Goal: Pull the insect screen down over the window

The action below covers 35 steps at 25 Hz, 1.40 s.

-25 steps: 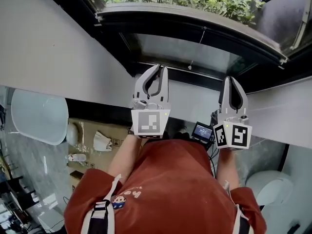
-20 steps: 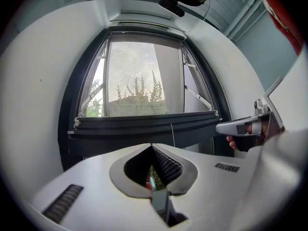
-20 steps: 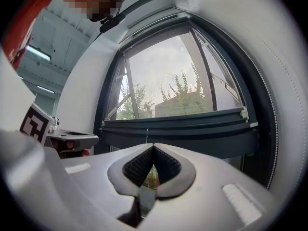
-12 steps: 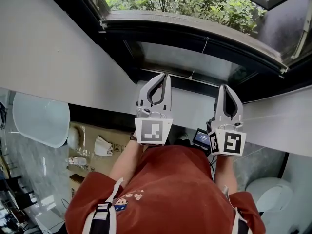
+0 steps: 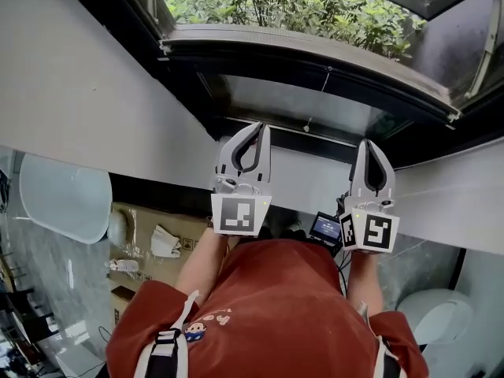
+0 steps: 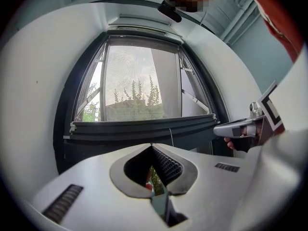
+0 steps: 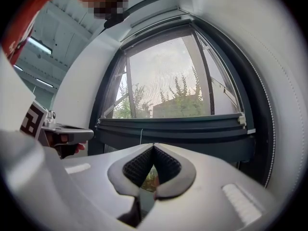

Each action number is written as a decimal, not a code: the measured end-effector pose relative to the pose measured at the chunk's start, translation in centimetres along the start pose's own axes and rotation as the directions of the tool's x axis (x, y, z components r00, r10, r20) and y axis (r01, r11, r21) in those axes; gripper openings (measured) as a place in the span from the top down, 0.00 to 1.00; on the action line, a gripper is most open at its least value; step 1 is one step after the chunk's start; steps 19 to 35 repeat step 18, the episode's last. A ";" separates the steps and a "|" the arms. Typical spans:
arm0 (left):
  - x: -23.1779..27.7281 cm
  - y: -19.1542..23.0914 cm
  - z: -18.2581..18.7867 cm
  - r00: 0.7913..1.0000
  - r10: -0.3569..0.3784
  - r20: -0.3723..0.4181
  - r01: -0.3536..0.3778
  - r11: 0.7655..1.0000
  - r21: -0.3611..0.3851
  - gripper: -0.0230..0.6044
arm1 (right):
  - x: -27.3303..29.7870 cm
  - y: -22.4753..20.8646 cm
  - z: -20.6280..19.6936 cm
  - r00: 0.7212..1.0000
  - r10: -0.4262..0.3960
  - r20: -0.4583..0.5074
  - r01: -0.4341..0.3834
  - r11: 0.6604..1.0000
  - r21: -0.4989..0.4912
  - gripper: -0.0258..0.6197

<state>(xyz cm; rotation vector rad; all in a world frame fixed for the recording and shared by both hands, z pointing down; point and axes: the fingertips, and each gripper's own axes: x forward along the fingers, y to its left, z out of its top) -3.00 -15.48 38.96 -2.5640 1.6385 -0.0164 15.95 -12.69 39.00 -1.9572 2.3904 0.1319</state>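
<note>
The window [image 5: 283,2] fills the top of the head view, with green bushes outside. A dark horizontal screen bar [image 5: 315,57] crosses it, and a thin pull cord [image 5: 319,93] hangs from the bar's middle. The bar [image 6: 144,128] and cord [image 6: 170,137] also show in the left gripper view, as do the bar [image 7: 168,124] and cord [image 7: 141,136] in the right gripper view. My left gripper [image 5: 264,127] and right gripper [image 5: 368,143] are both shut with nothing in them. They point side by side at the window, short of the bar and touching nothing.
A white wall ledge [image 5: 94,101] runs under the window. Cardboard boxes [image 5: 150,227] and a white oval object [image 5: 63,187] lie on the floor at the left. A small lit screen [image 5: 326,227] sits between my arms, and a white rounded fixture [image 5: 437,302] is at lower right.
Both grippers have drifted slightly back from the window toward my chest and stayed shut. The view has shifted a little.
</note>
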 end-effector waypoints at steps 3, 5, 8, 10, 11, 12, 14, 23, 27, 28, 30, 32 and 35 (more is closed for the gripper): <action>0.0 0.2 0.0 1.000 0.005 0.002 -0.005 1.000 -0.004 0.96 | 0.0 -0.1 0.1 1.000 -0.002 0.003 0.002 1.000 -0.003 0.95; 0.0 0.2 0.0 1.000 0.006 0.001 -0.006 1.000 -0.004 0.95 | 0.0 -0.2 0.2 1.000 -0.003 0.005 0.003 1.000 -0.005 0.95; 0.1 0.2 0.0 1.000 0.005 -0.002 -0.005 1.000 0.000 0.95 | 0.2 -0.3 0.2 1.000 -0.002 0.007 0.002 1.000 -0.007 0.95; 0.1 0.3 0.0 1.000 0.004 -0.002 -0.004 1.000 0.003 0.95 | 0.2 -0.3 0.3 1.000 -0.001 0.009 0.001 1.000 -0.009 0.95; 0.1 0.3 0.0 1.000 0.004 -0.002 -0.004 1.000 0.001 0.95 | 0.2 -0.3 0.3 1.000 -0.001 0.009 0.001 1.000 -0.010 0.94; 0.1 0.3 0.1 1.000 0.005 -0.003 -0.005 1.000 -0.001 0.95 | 0.3 -0.3 0.4 1.000 -0.001 0.009 0.001 1.000 -0.011 0.94; 0.2 0.4 0.1 1.000 0.006 -0.002 -0.006 1.000 -0.005 0.95 | 0.3 -0.3 0.4 1.000 0.000 0.008 0.000 1.000 -0.015 0.94; 0.3 0.4 0.3 1.000 0.006 0.003 -0.006 1.000 0.001 0.95 | 0.4 -0.3 0.5 1.000 0.001 0.007 0.000 1.000 -0.026 0.94; 0.3 0.4 0.3 1.000 0.006 0.003 -0.006 1.000 0.001 0.95 | 0.4 -0.3 0.5 1.000 0.001 0.007 0.000 1.000 -0.026 0.94; 0.3 0.4 0.3 1.000 0.006 0.003 -0.006 1.000 0.001 0.95 | 0.4 -0.3 0.5 1.000 0.001 0.007 0.000 1.000 -0.026 0.94; 0.3 0.4 0.3 1.000 0.006 0.003 -0.006 1.000 0.001 0.95 | 0.4 -0.3 0.5 1.000 0.001 0.007 0.000 1.000 -0.026 0.94; 0.3 0.4 0.3 1.000 0.006 0.003 -0.006 1.000 0.001 0.95 | 0.4 -0.3 0.5 1.000 0.001 0.007 0.000 1.000 -0.026 0.94; 0.3 0.4 0.3 1.000 0.006 0.003 -0.006 1.000 0.001 0.95 | 0.4 -0.3 0.5 1.000 0.001 0.007 0.000 1.000 -0.026 0.94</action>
